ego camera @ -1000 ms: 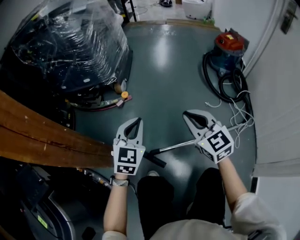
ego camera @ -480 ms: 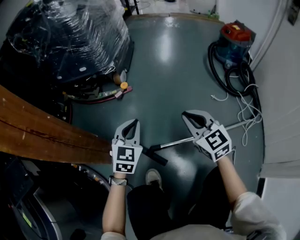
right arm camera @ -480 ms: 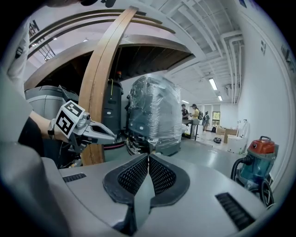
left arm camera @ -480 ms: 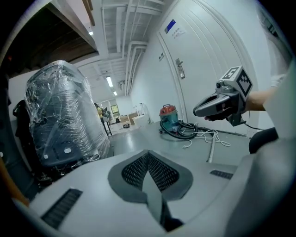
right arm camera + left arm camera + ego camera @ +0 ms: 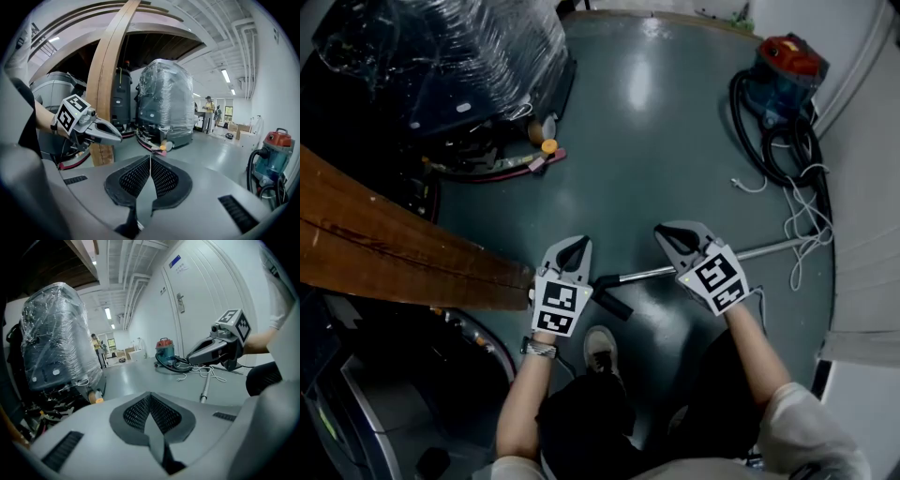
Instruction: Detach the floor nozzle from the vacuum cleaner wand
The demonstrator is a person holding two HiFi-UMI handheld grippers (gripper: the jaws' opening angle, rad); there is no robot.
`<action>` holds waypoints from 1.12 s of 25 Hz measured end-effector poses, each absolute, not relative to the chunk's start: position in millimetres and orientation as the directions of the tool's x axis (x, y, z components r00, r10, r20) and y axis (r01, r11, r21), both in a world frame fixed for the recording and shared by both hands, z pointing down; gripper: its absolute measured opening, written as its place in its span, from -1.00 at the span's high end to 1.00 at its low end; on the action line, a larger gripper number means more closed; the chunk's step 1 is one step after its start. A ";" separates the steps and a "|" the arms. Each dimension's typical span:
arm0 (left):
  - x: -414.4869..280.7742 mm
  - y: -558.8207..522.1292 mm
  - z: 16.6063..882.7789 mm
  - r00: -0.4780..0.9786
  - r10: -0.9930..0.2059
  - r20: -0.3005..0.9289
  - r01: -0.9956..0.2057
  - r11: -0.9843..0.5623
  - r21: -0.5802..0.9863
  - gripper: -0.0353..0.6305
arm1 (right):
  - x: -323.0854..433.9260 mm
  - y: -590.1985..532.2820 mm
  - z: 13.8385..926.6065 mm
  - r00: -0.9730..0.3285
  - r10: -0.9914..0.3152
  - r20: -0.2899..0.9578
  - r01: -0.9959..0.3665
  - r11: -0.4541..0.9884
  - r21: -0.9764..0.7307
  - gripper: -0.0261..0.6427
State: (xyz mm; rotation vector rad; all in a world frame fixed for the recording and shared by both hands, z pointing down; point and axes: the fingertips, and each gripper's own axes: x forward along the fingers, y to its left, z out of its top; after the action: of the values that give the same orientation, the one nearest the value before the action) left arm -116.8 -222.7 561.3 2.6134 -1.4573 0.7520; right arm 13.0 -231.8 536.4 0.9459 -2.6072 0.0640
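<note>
step: approach, nothing gripped yet | left gripper (image 5: 577,246) and right gripper (image 5: 664,232): jaws closed together, both empty | wand (image 5: 649,273) lies on the floor at lower centre, black floor nozzle (image 5: 614,305) attached, between the grippers | next: probably open jaws, clamp wand and nozzle | vs earlier: both grippers lower, nearer the wand

The glossy grey-green floor (image 5: 656,159) carries a metal wand (image 5: 642,274) lying flat, with its dark nozzle (image 5: 614,306) at the near end. At the far right stands a red-topped vacuum cleaner (image 5: 787,70) with a coiled black hose (image 5: 795,150), and a loose white cable (image 5: 802,225) trails nearby. A plastic-wrapped machine (image 5: 469,66) stands at the left.
</note>
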 end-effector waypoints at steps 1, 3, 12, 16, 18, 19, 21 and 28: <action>-114.6 -221.9 567.7 0.437 -0.779 0.449 -0.807 -0.561 -0.187 0.90 | 11.0 -232.0 543.7 -0.712 -0.603 0.361 -0.621 0.780 0.079 0.83; -112.4 -220.7 579.7 0.440 -0.767 0.467 -0.798 -0.573 -0.189 0.90 | 7.1 -231.5 560.3 -0.715 -0.584 0.384 -0.605 0.792 0.079 0.83; -108.1 -217.5 657.3 0.501 -0.647 0.574 -0.718 -0.682 -0.142 0.90 | -1.9 -241.1 635.0 -0.705 -0.518 0.485 -0.533 0.838 0.120 0.83; -110.9 -216.1 695.7 0.531 -0.581 0.617 -0.659 -0.741 -0.131 0.90 | -6.8 -245.7 664.5 -0.709 -0.473 0.523 -0.488 0.865 0.122 0.83; -114.3 -216.0 712.4 0.528 -0.563 0.636 -0.637 -0.758 -0.143 0.90 | -11.4 -246.7 677.6 -0.716 -0.448 0.535 -0.462 0.879 0.117 0.83; -116.2 -216.4 719.2 0.526 -0.562 0.639 -0.635 -0.759 -0.144 0.90 | -14.0 -245.7 684.4 -0.722 -0.433 0.540 -0.451 0.886 0.108 0.83; -118.6 -217.0 731.4 0.524 -0.563 0.639 -0.644 -0.753 -0.134 0.90 | -17.9 -241.0 699.9 -0.735 -0.396 0.551 -0.428 0.900 0.077 0.83; -115.8 -207.6 783.6 0.533 -0.491 0.689 -0.629 -0.775 -0.065 0.90 | -11.3 -225.5 756.7 -0.735 -0.283 0.616 -0.337 0.941 0.031 0.83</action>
State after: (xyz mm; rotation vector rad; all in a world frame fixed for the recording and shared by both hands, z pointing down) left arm -115.8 -207.6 783.6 2.5792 -0.9528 1.0689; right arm -11.3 -225.5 756.7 0.4373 -2.4414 0.1088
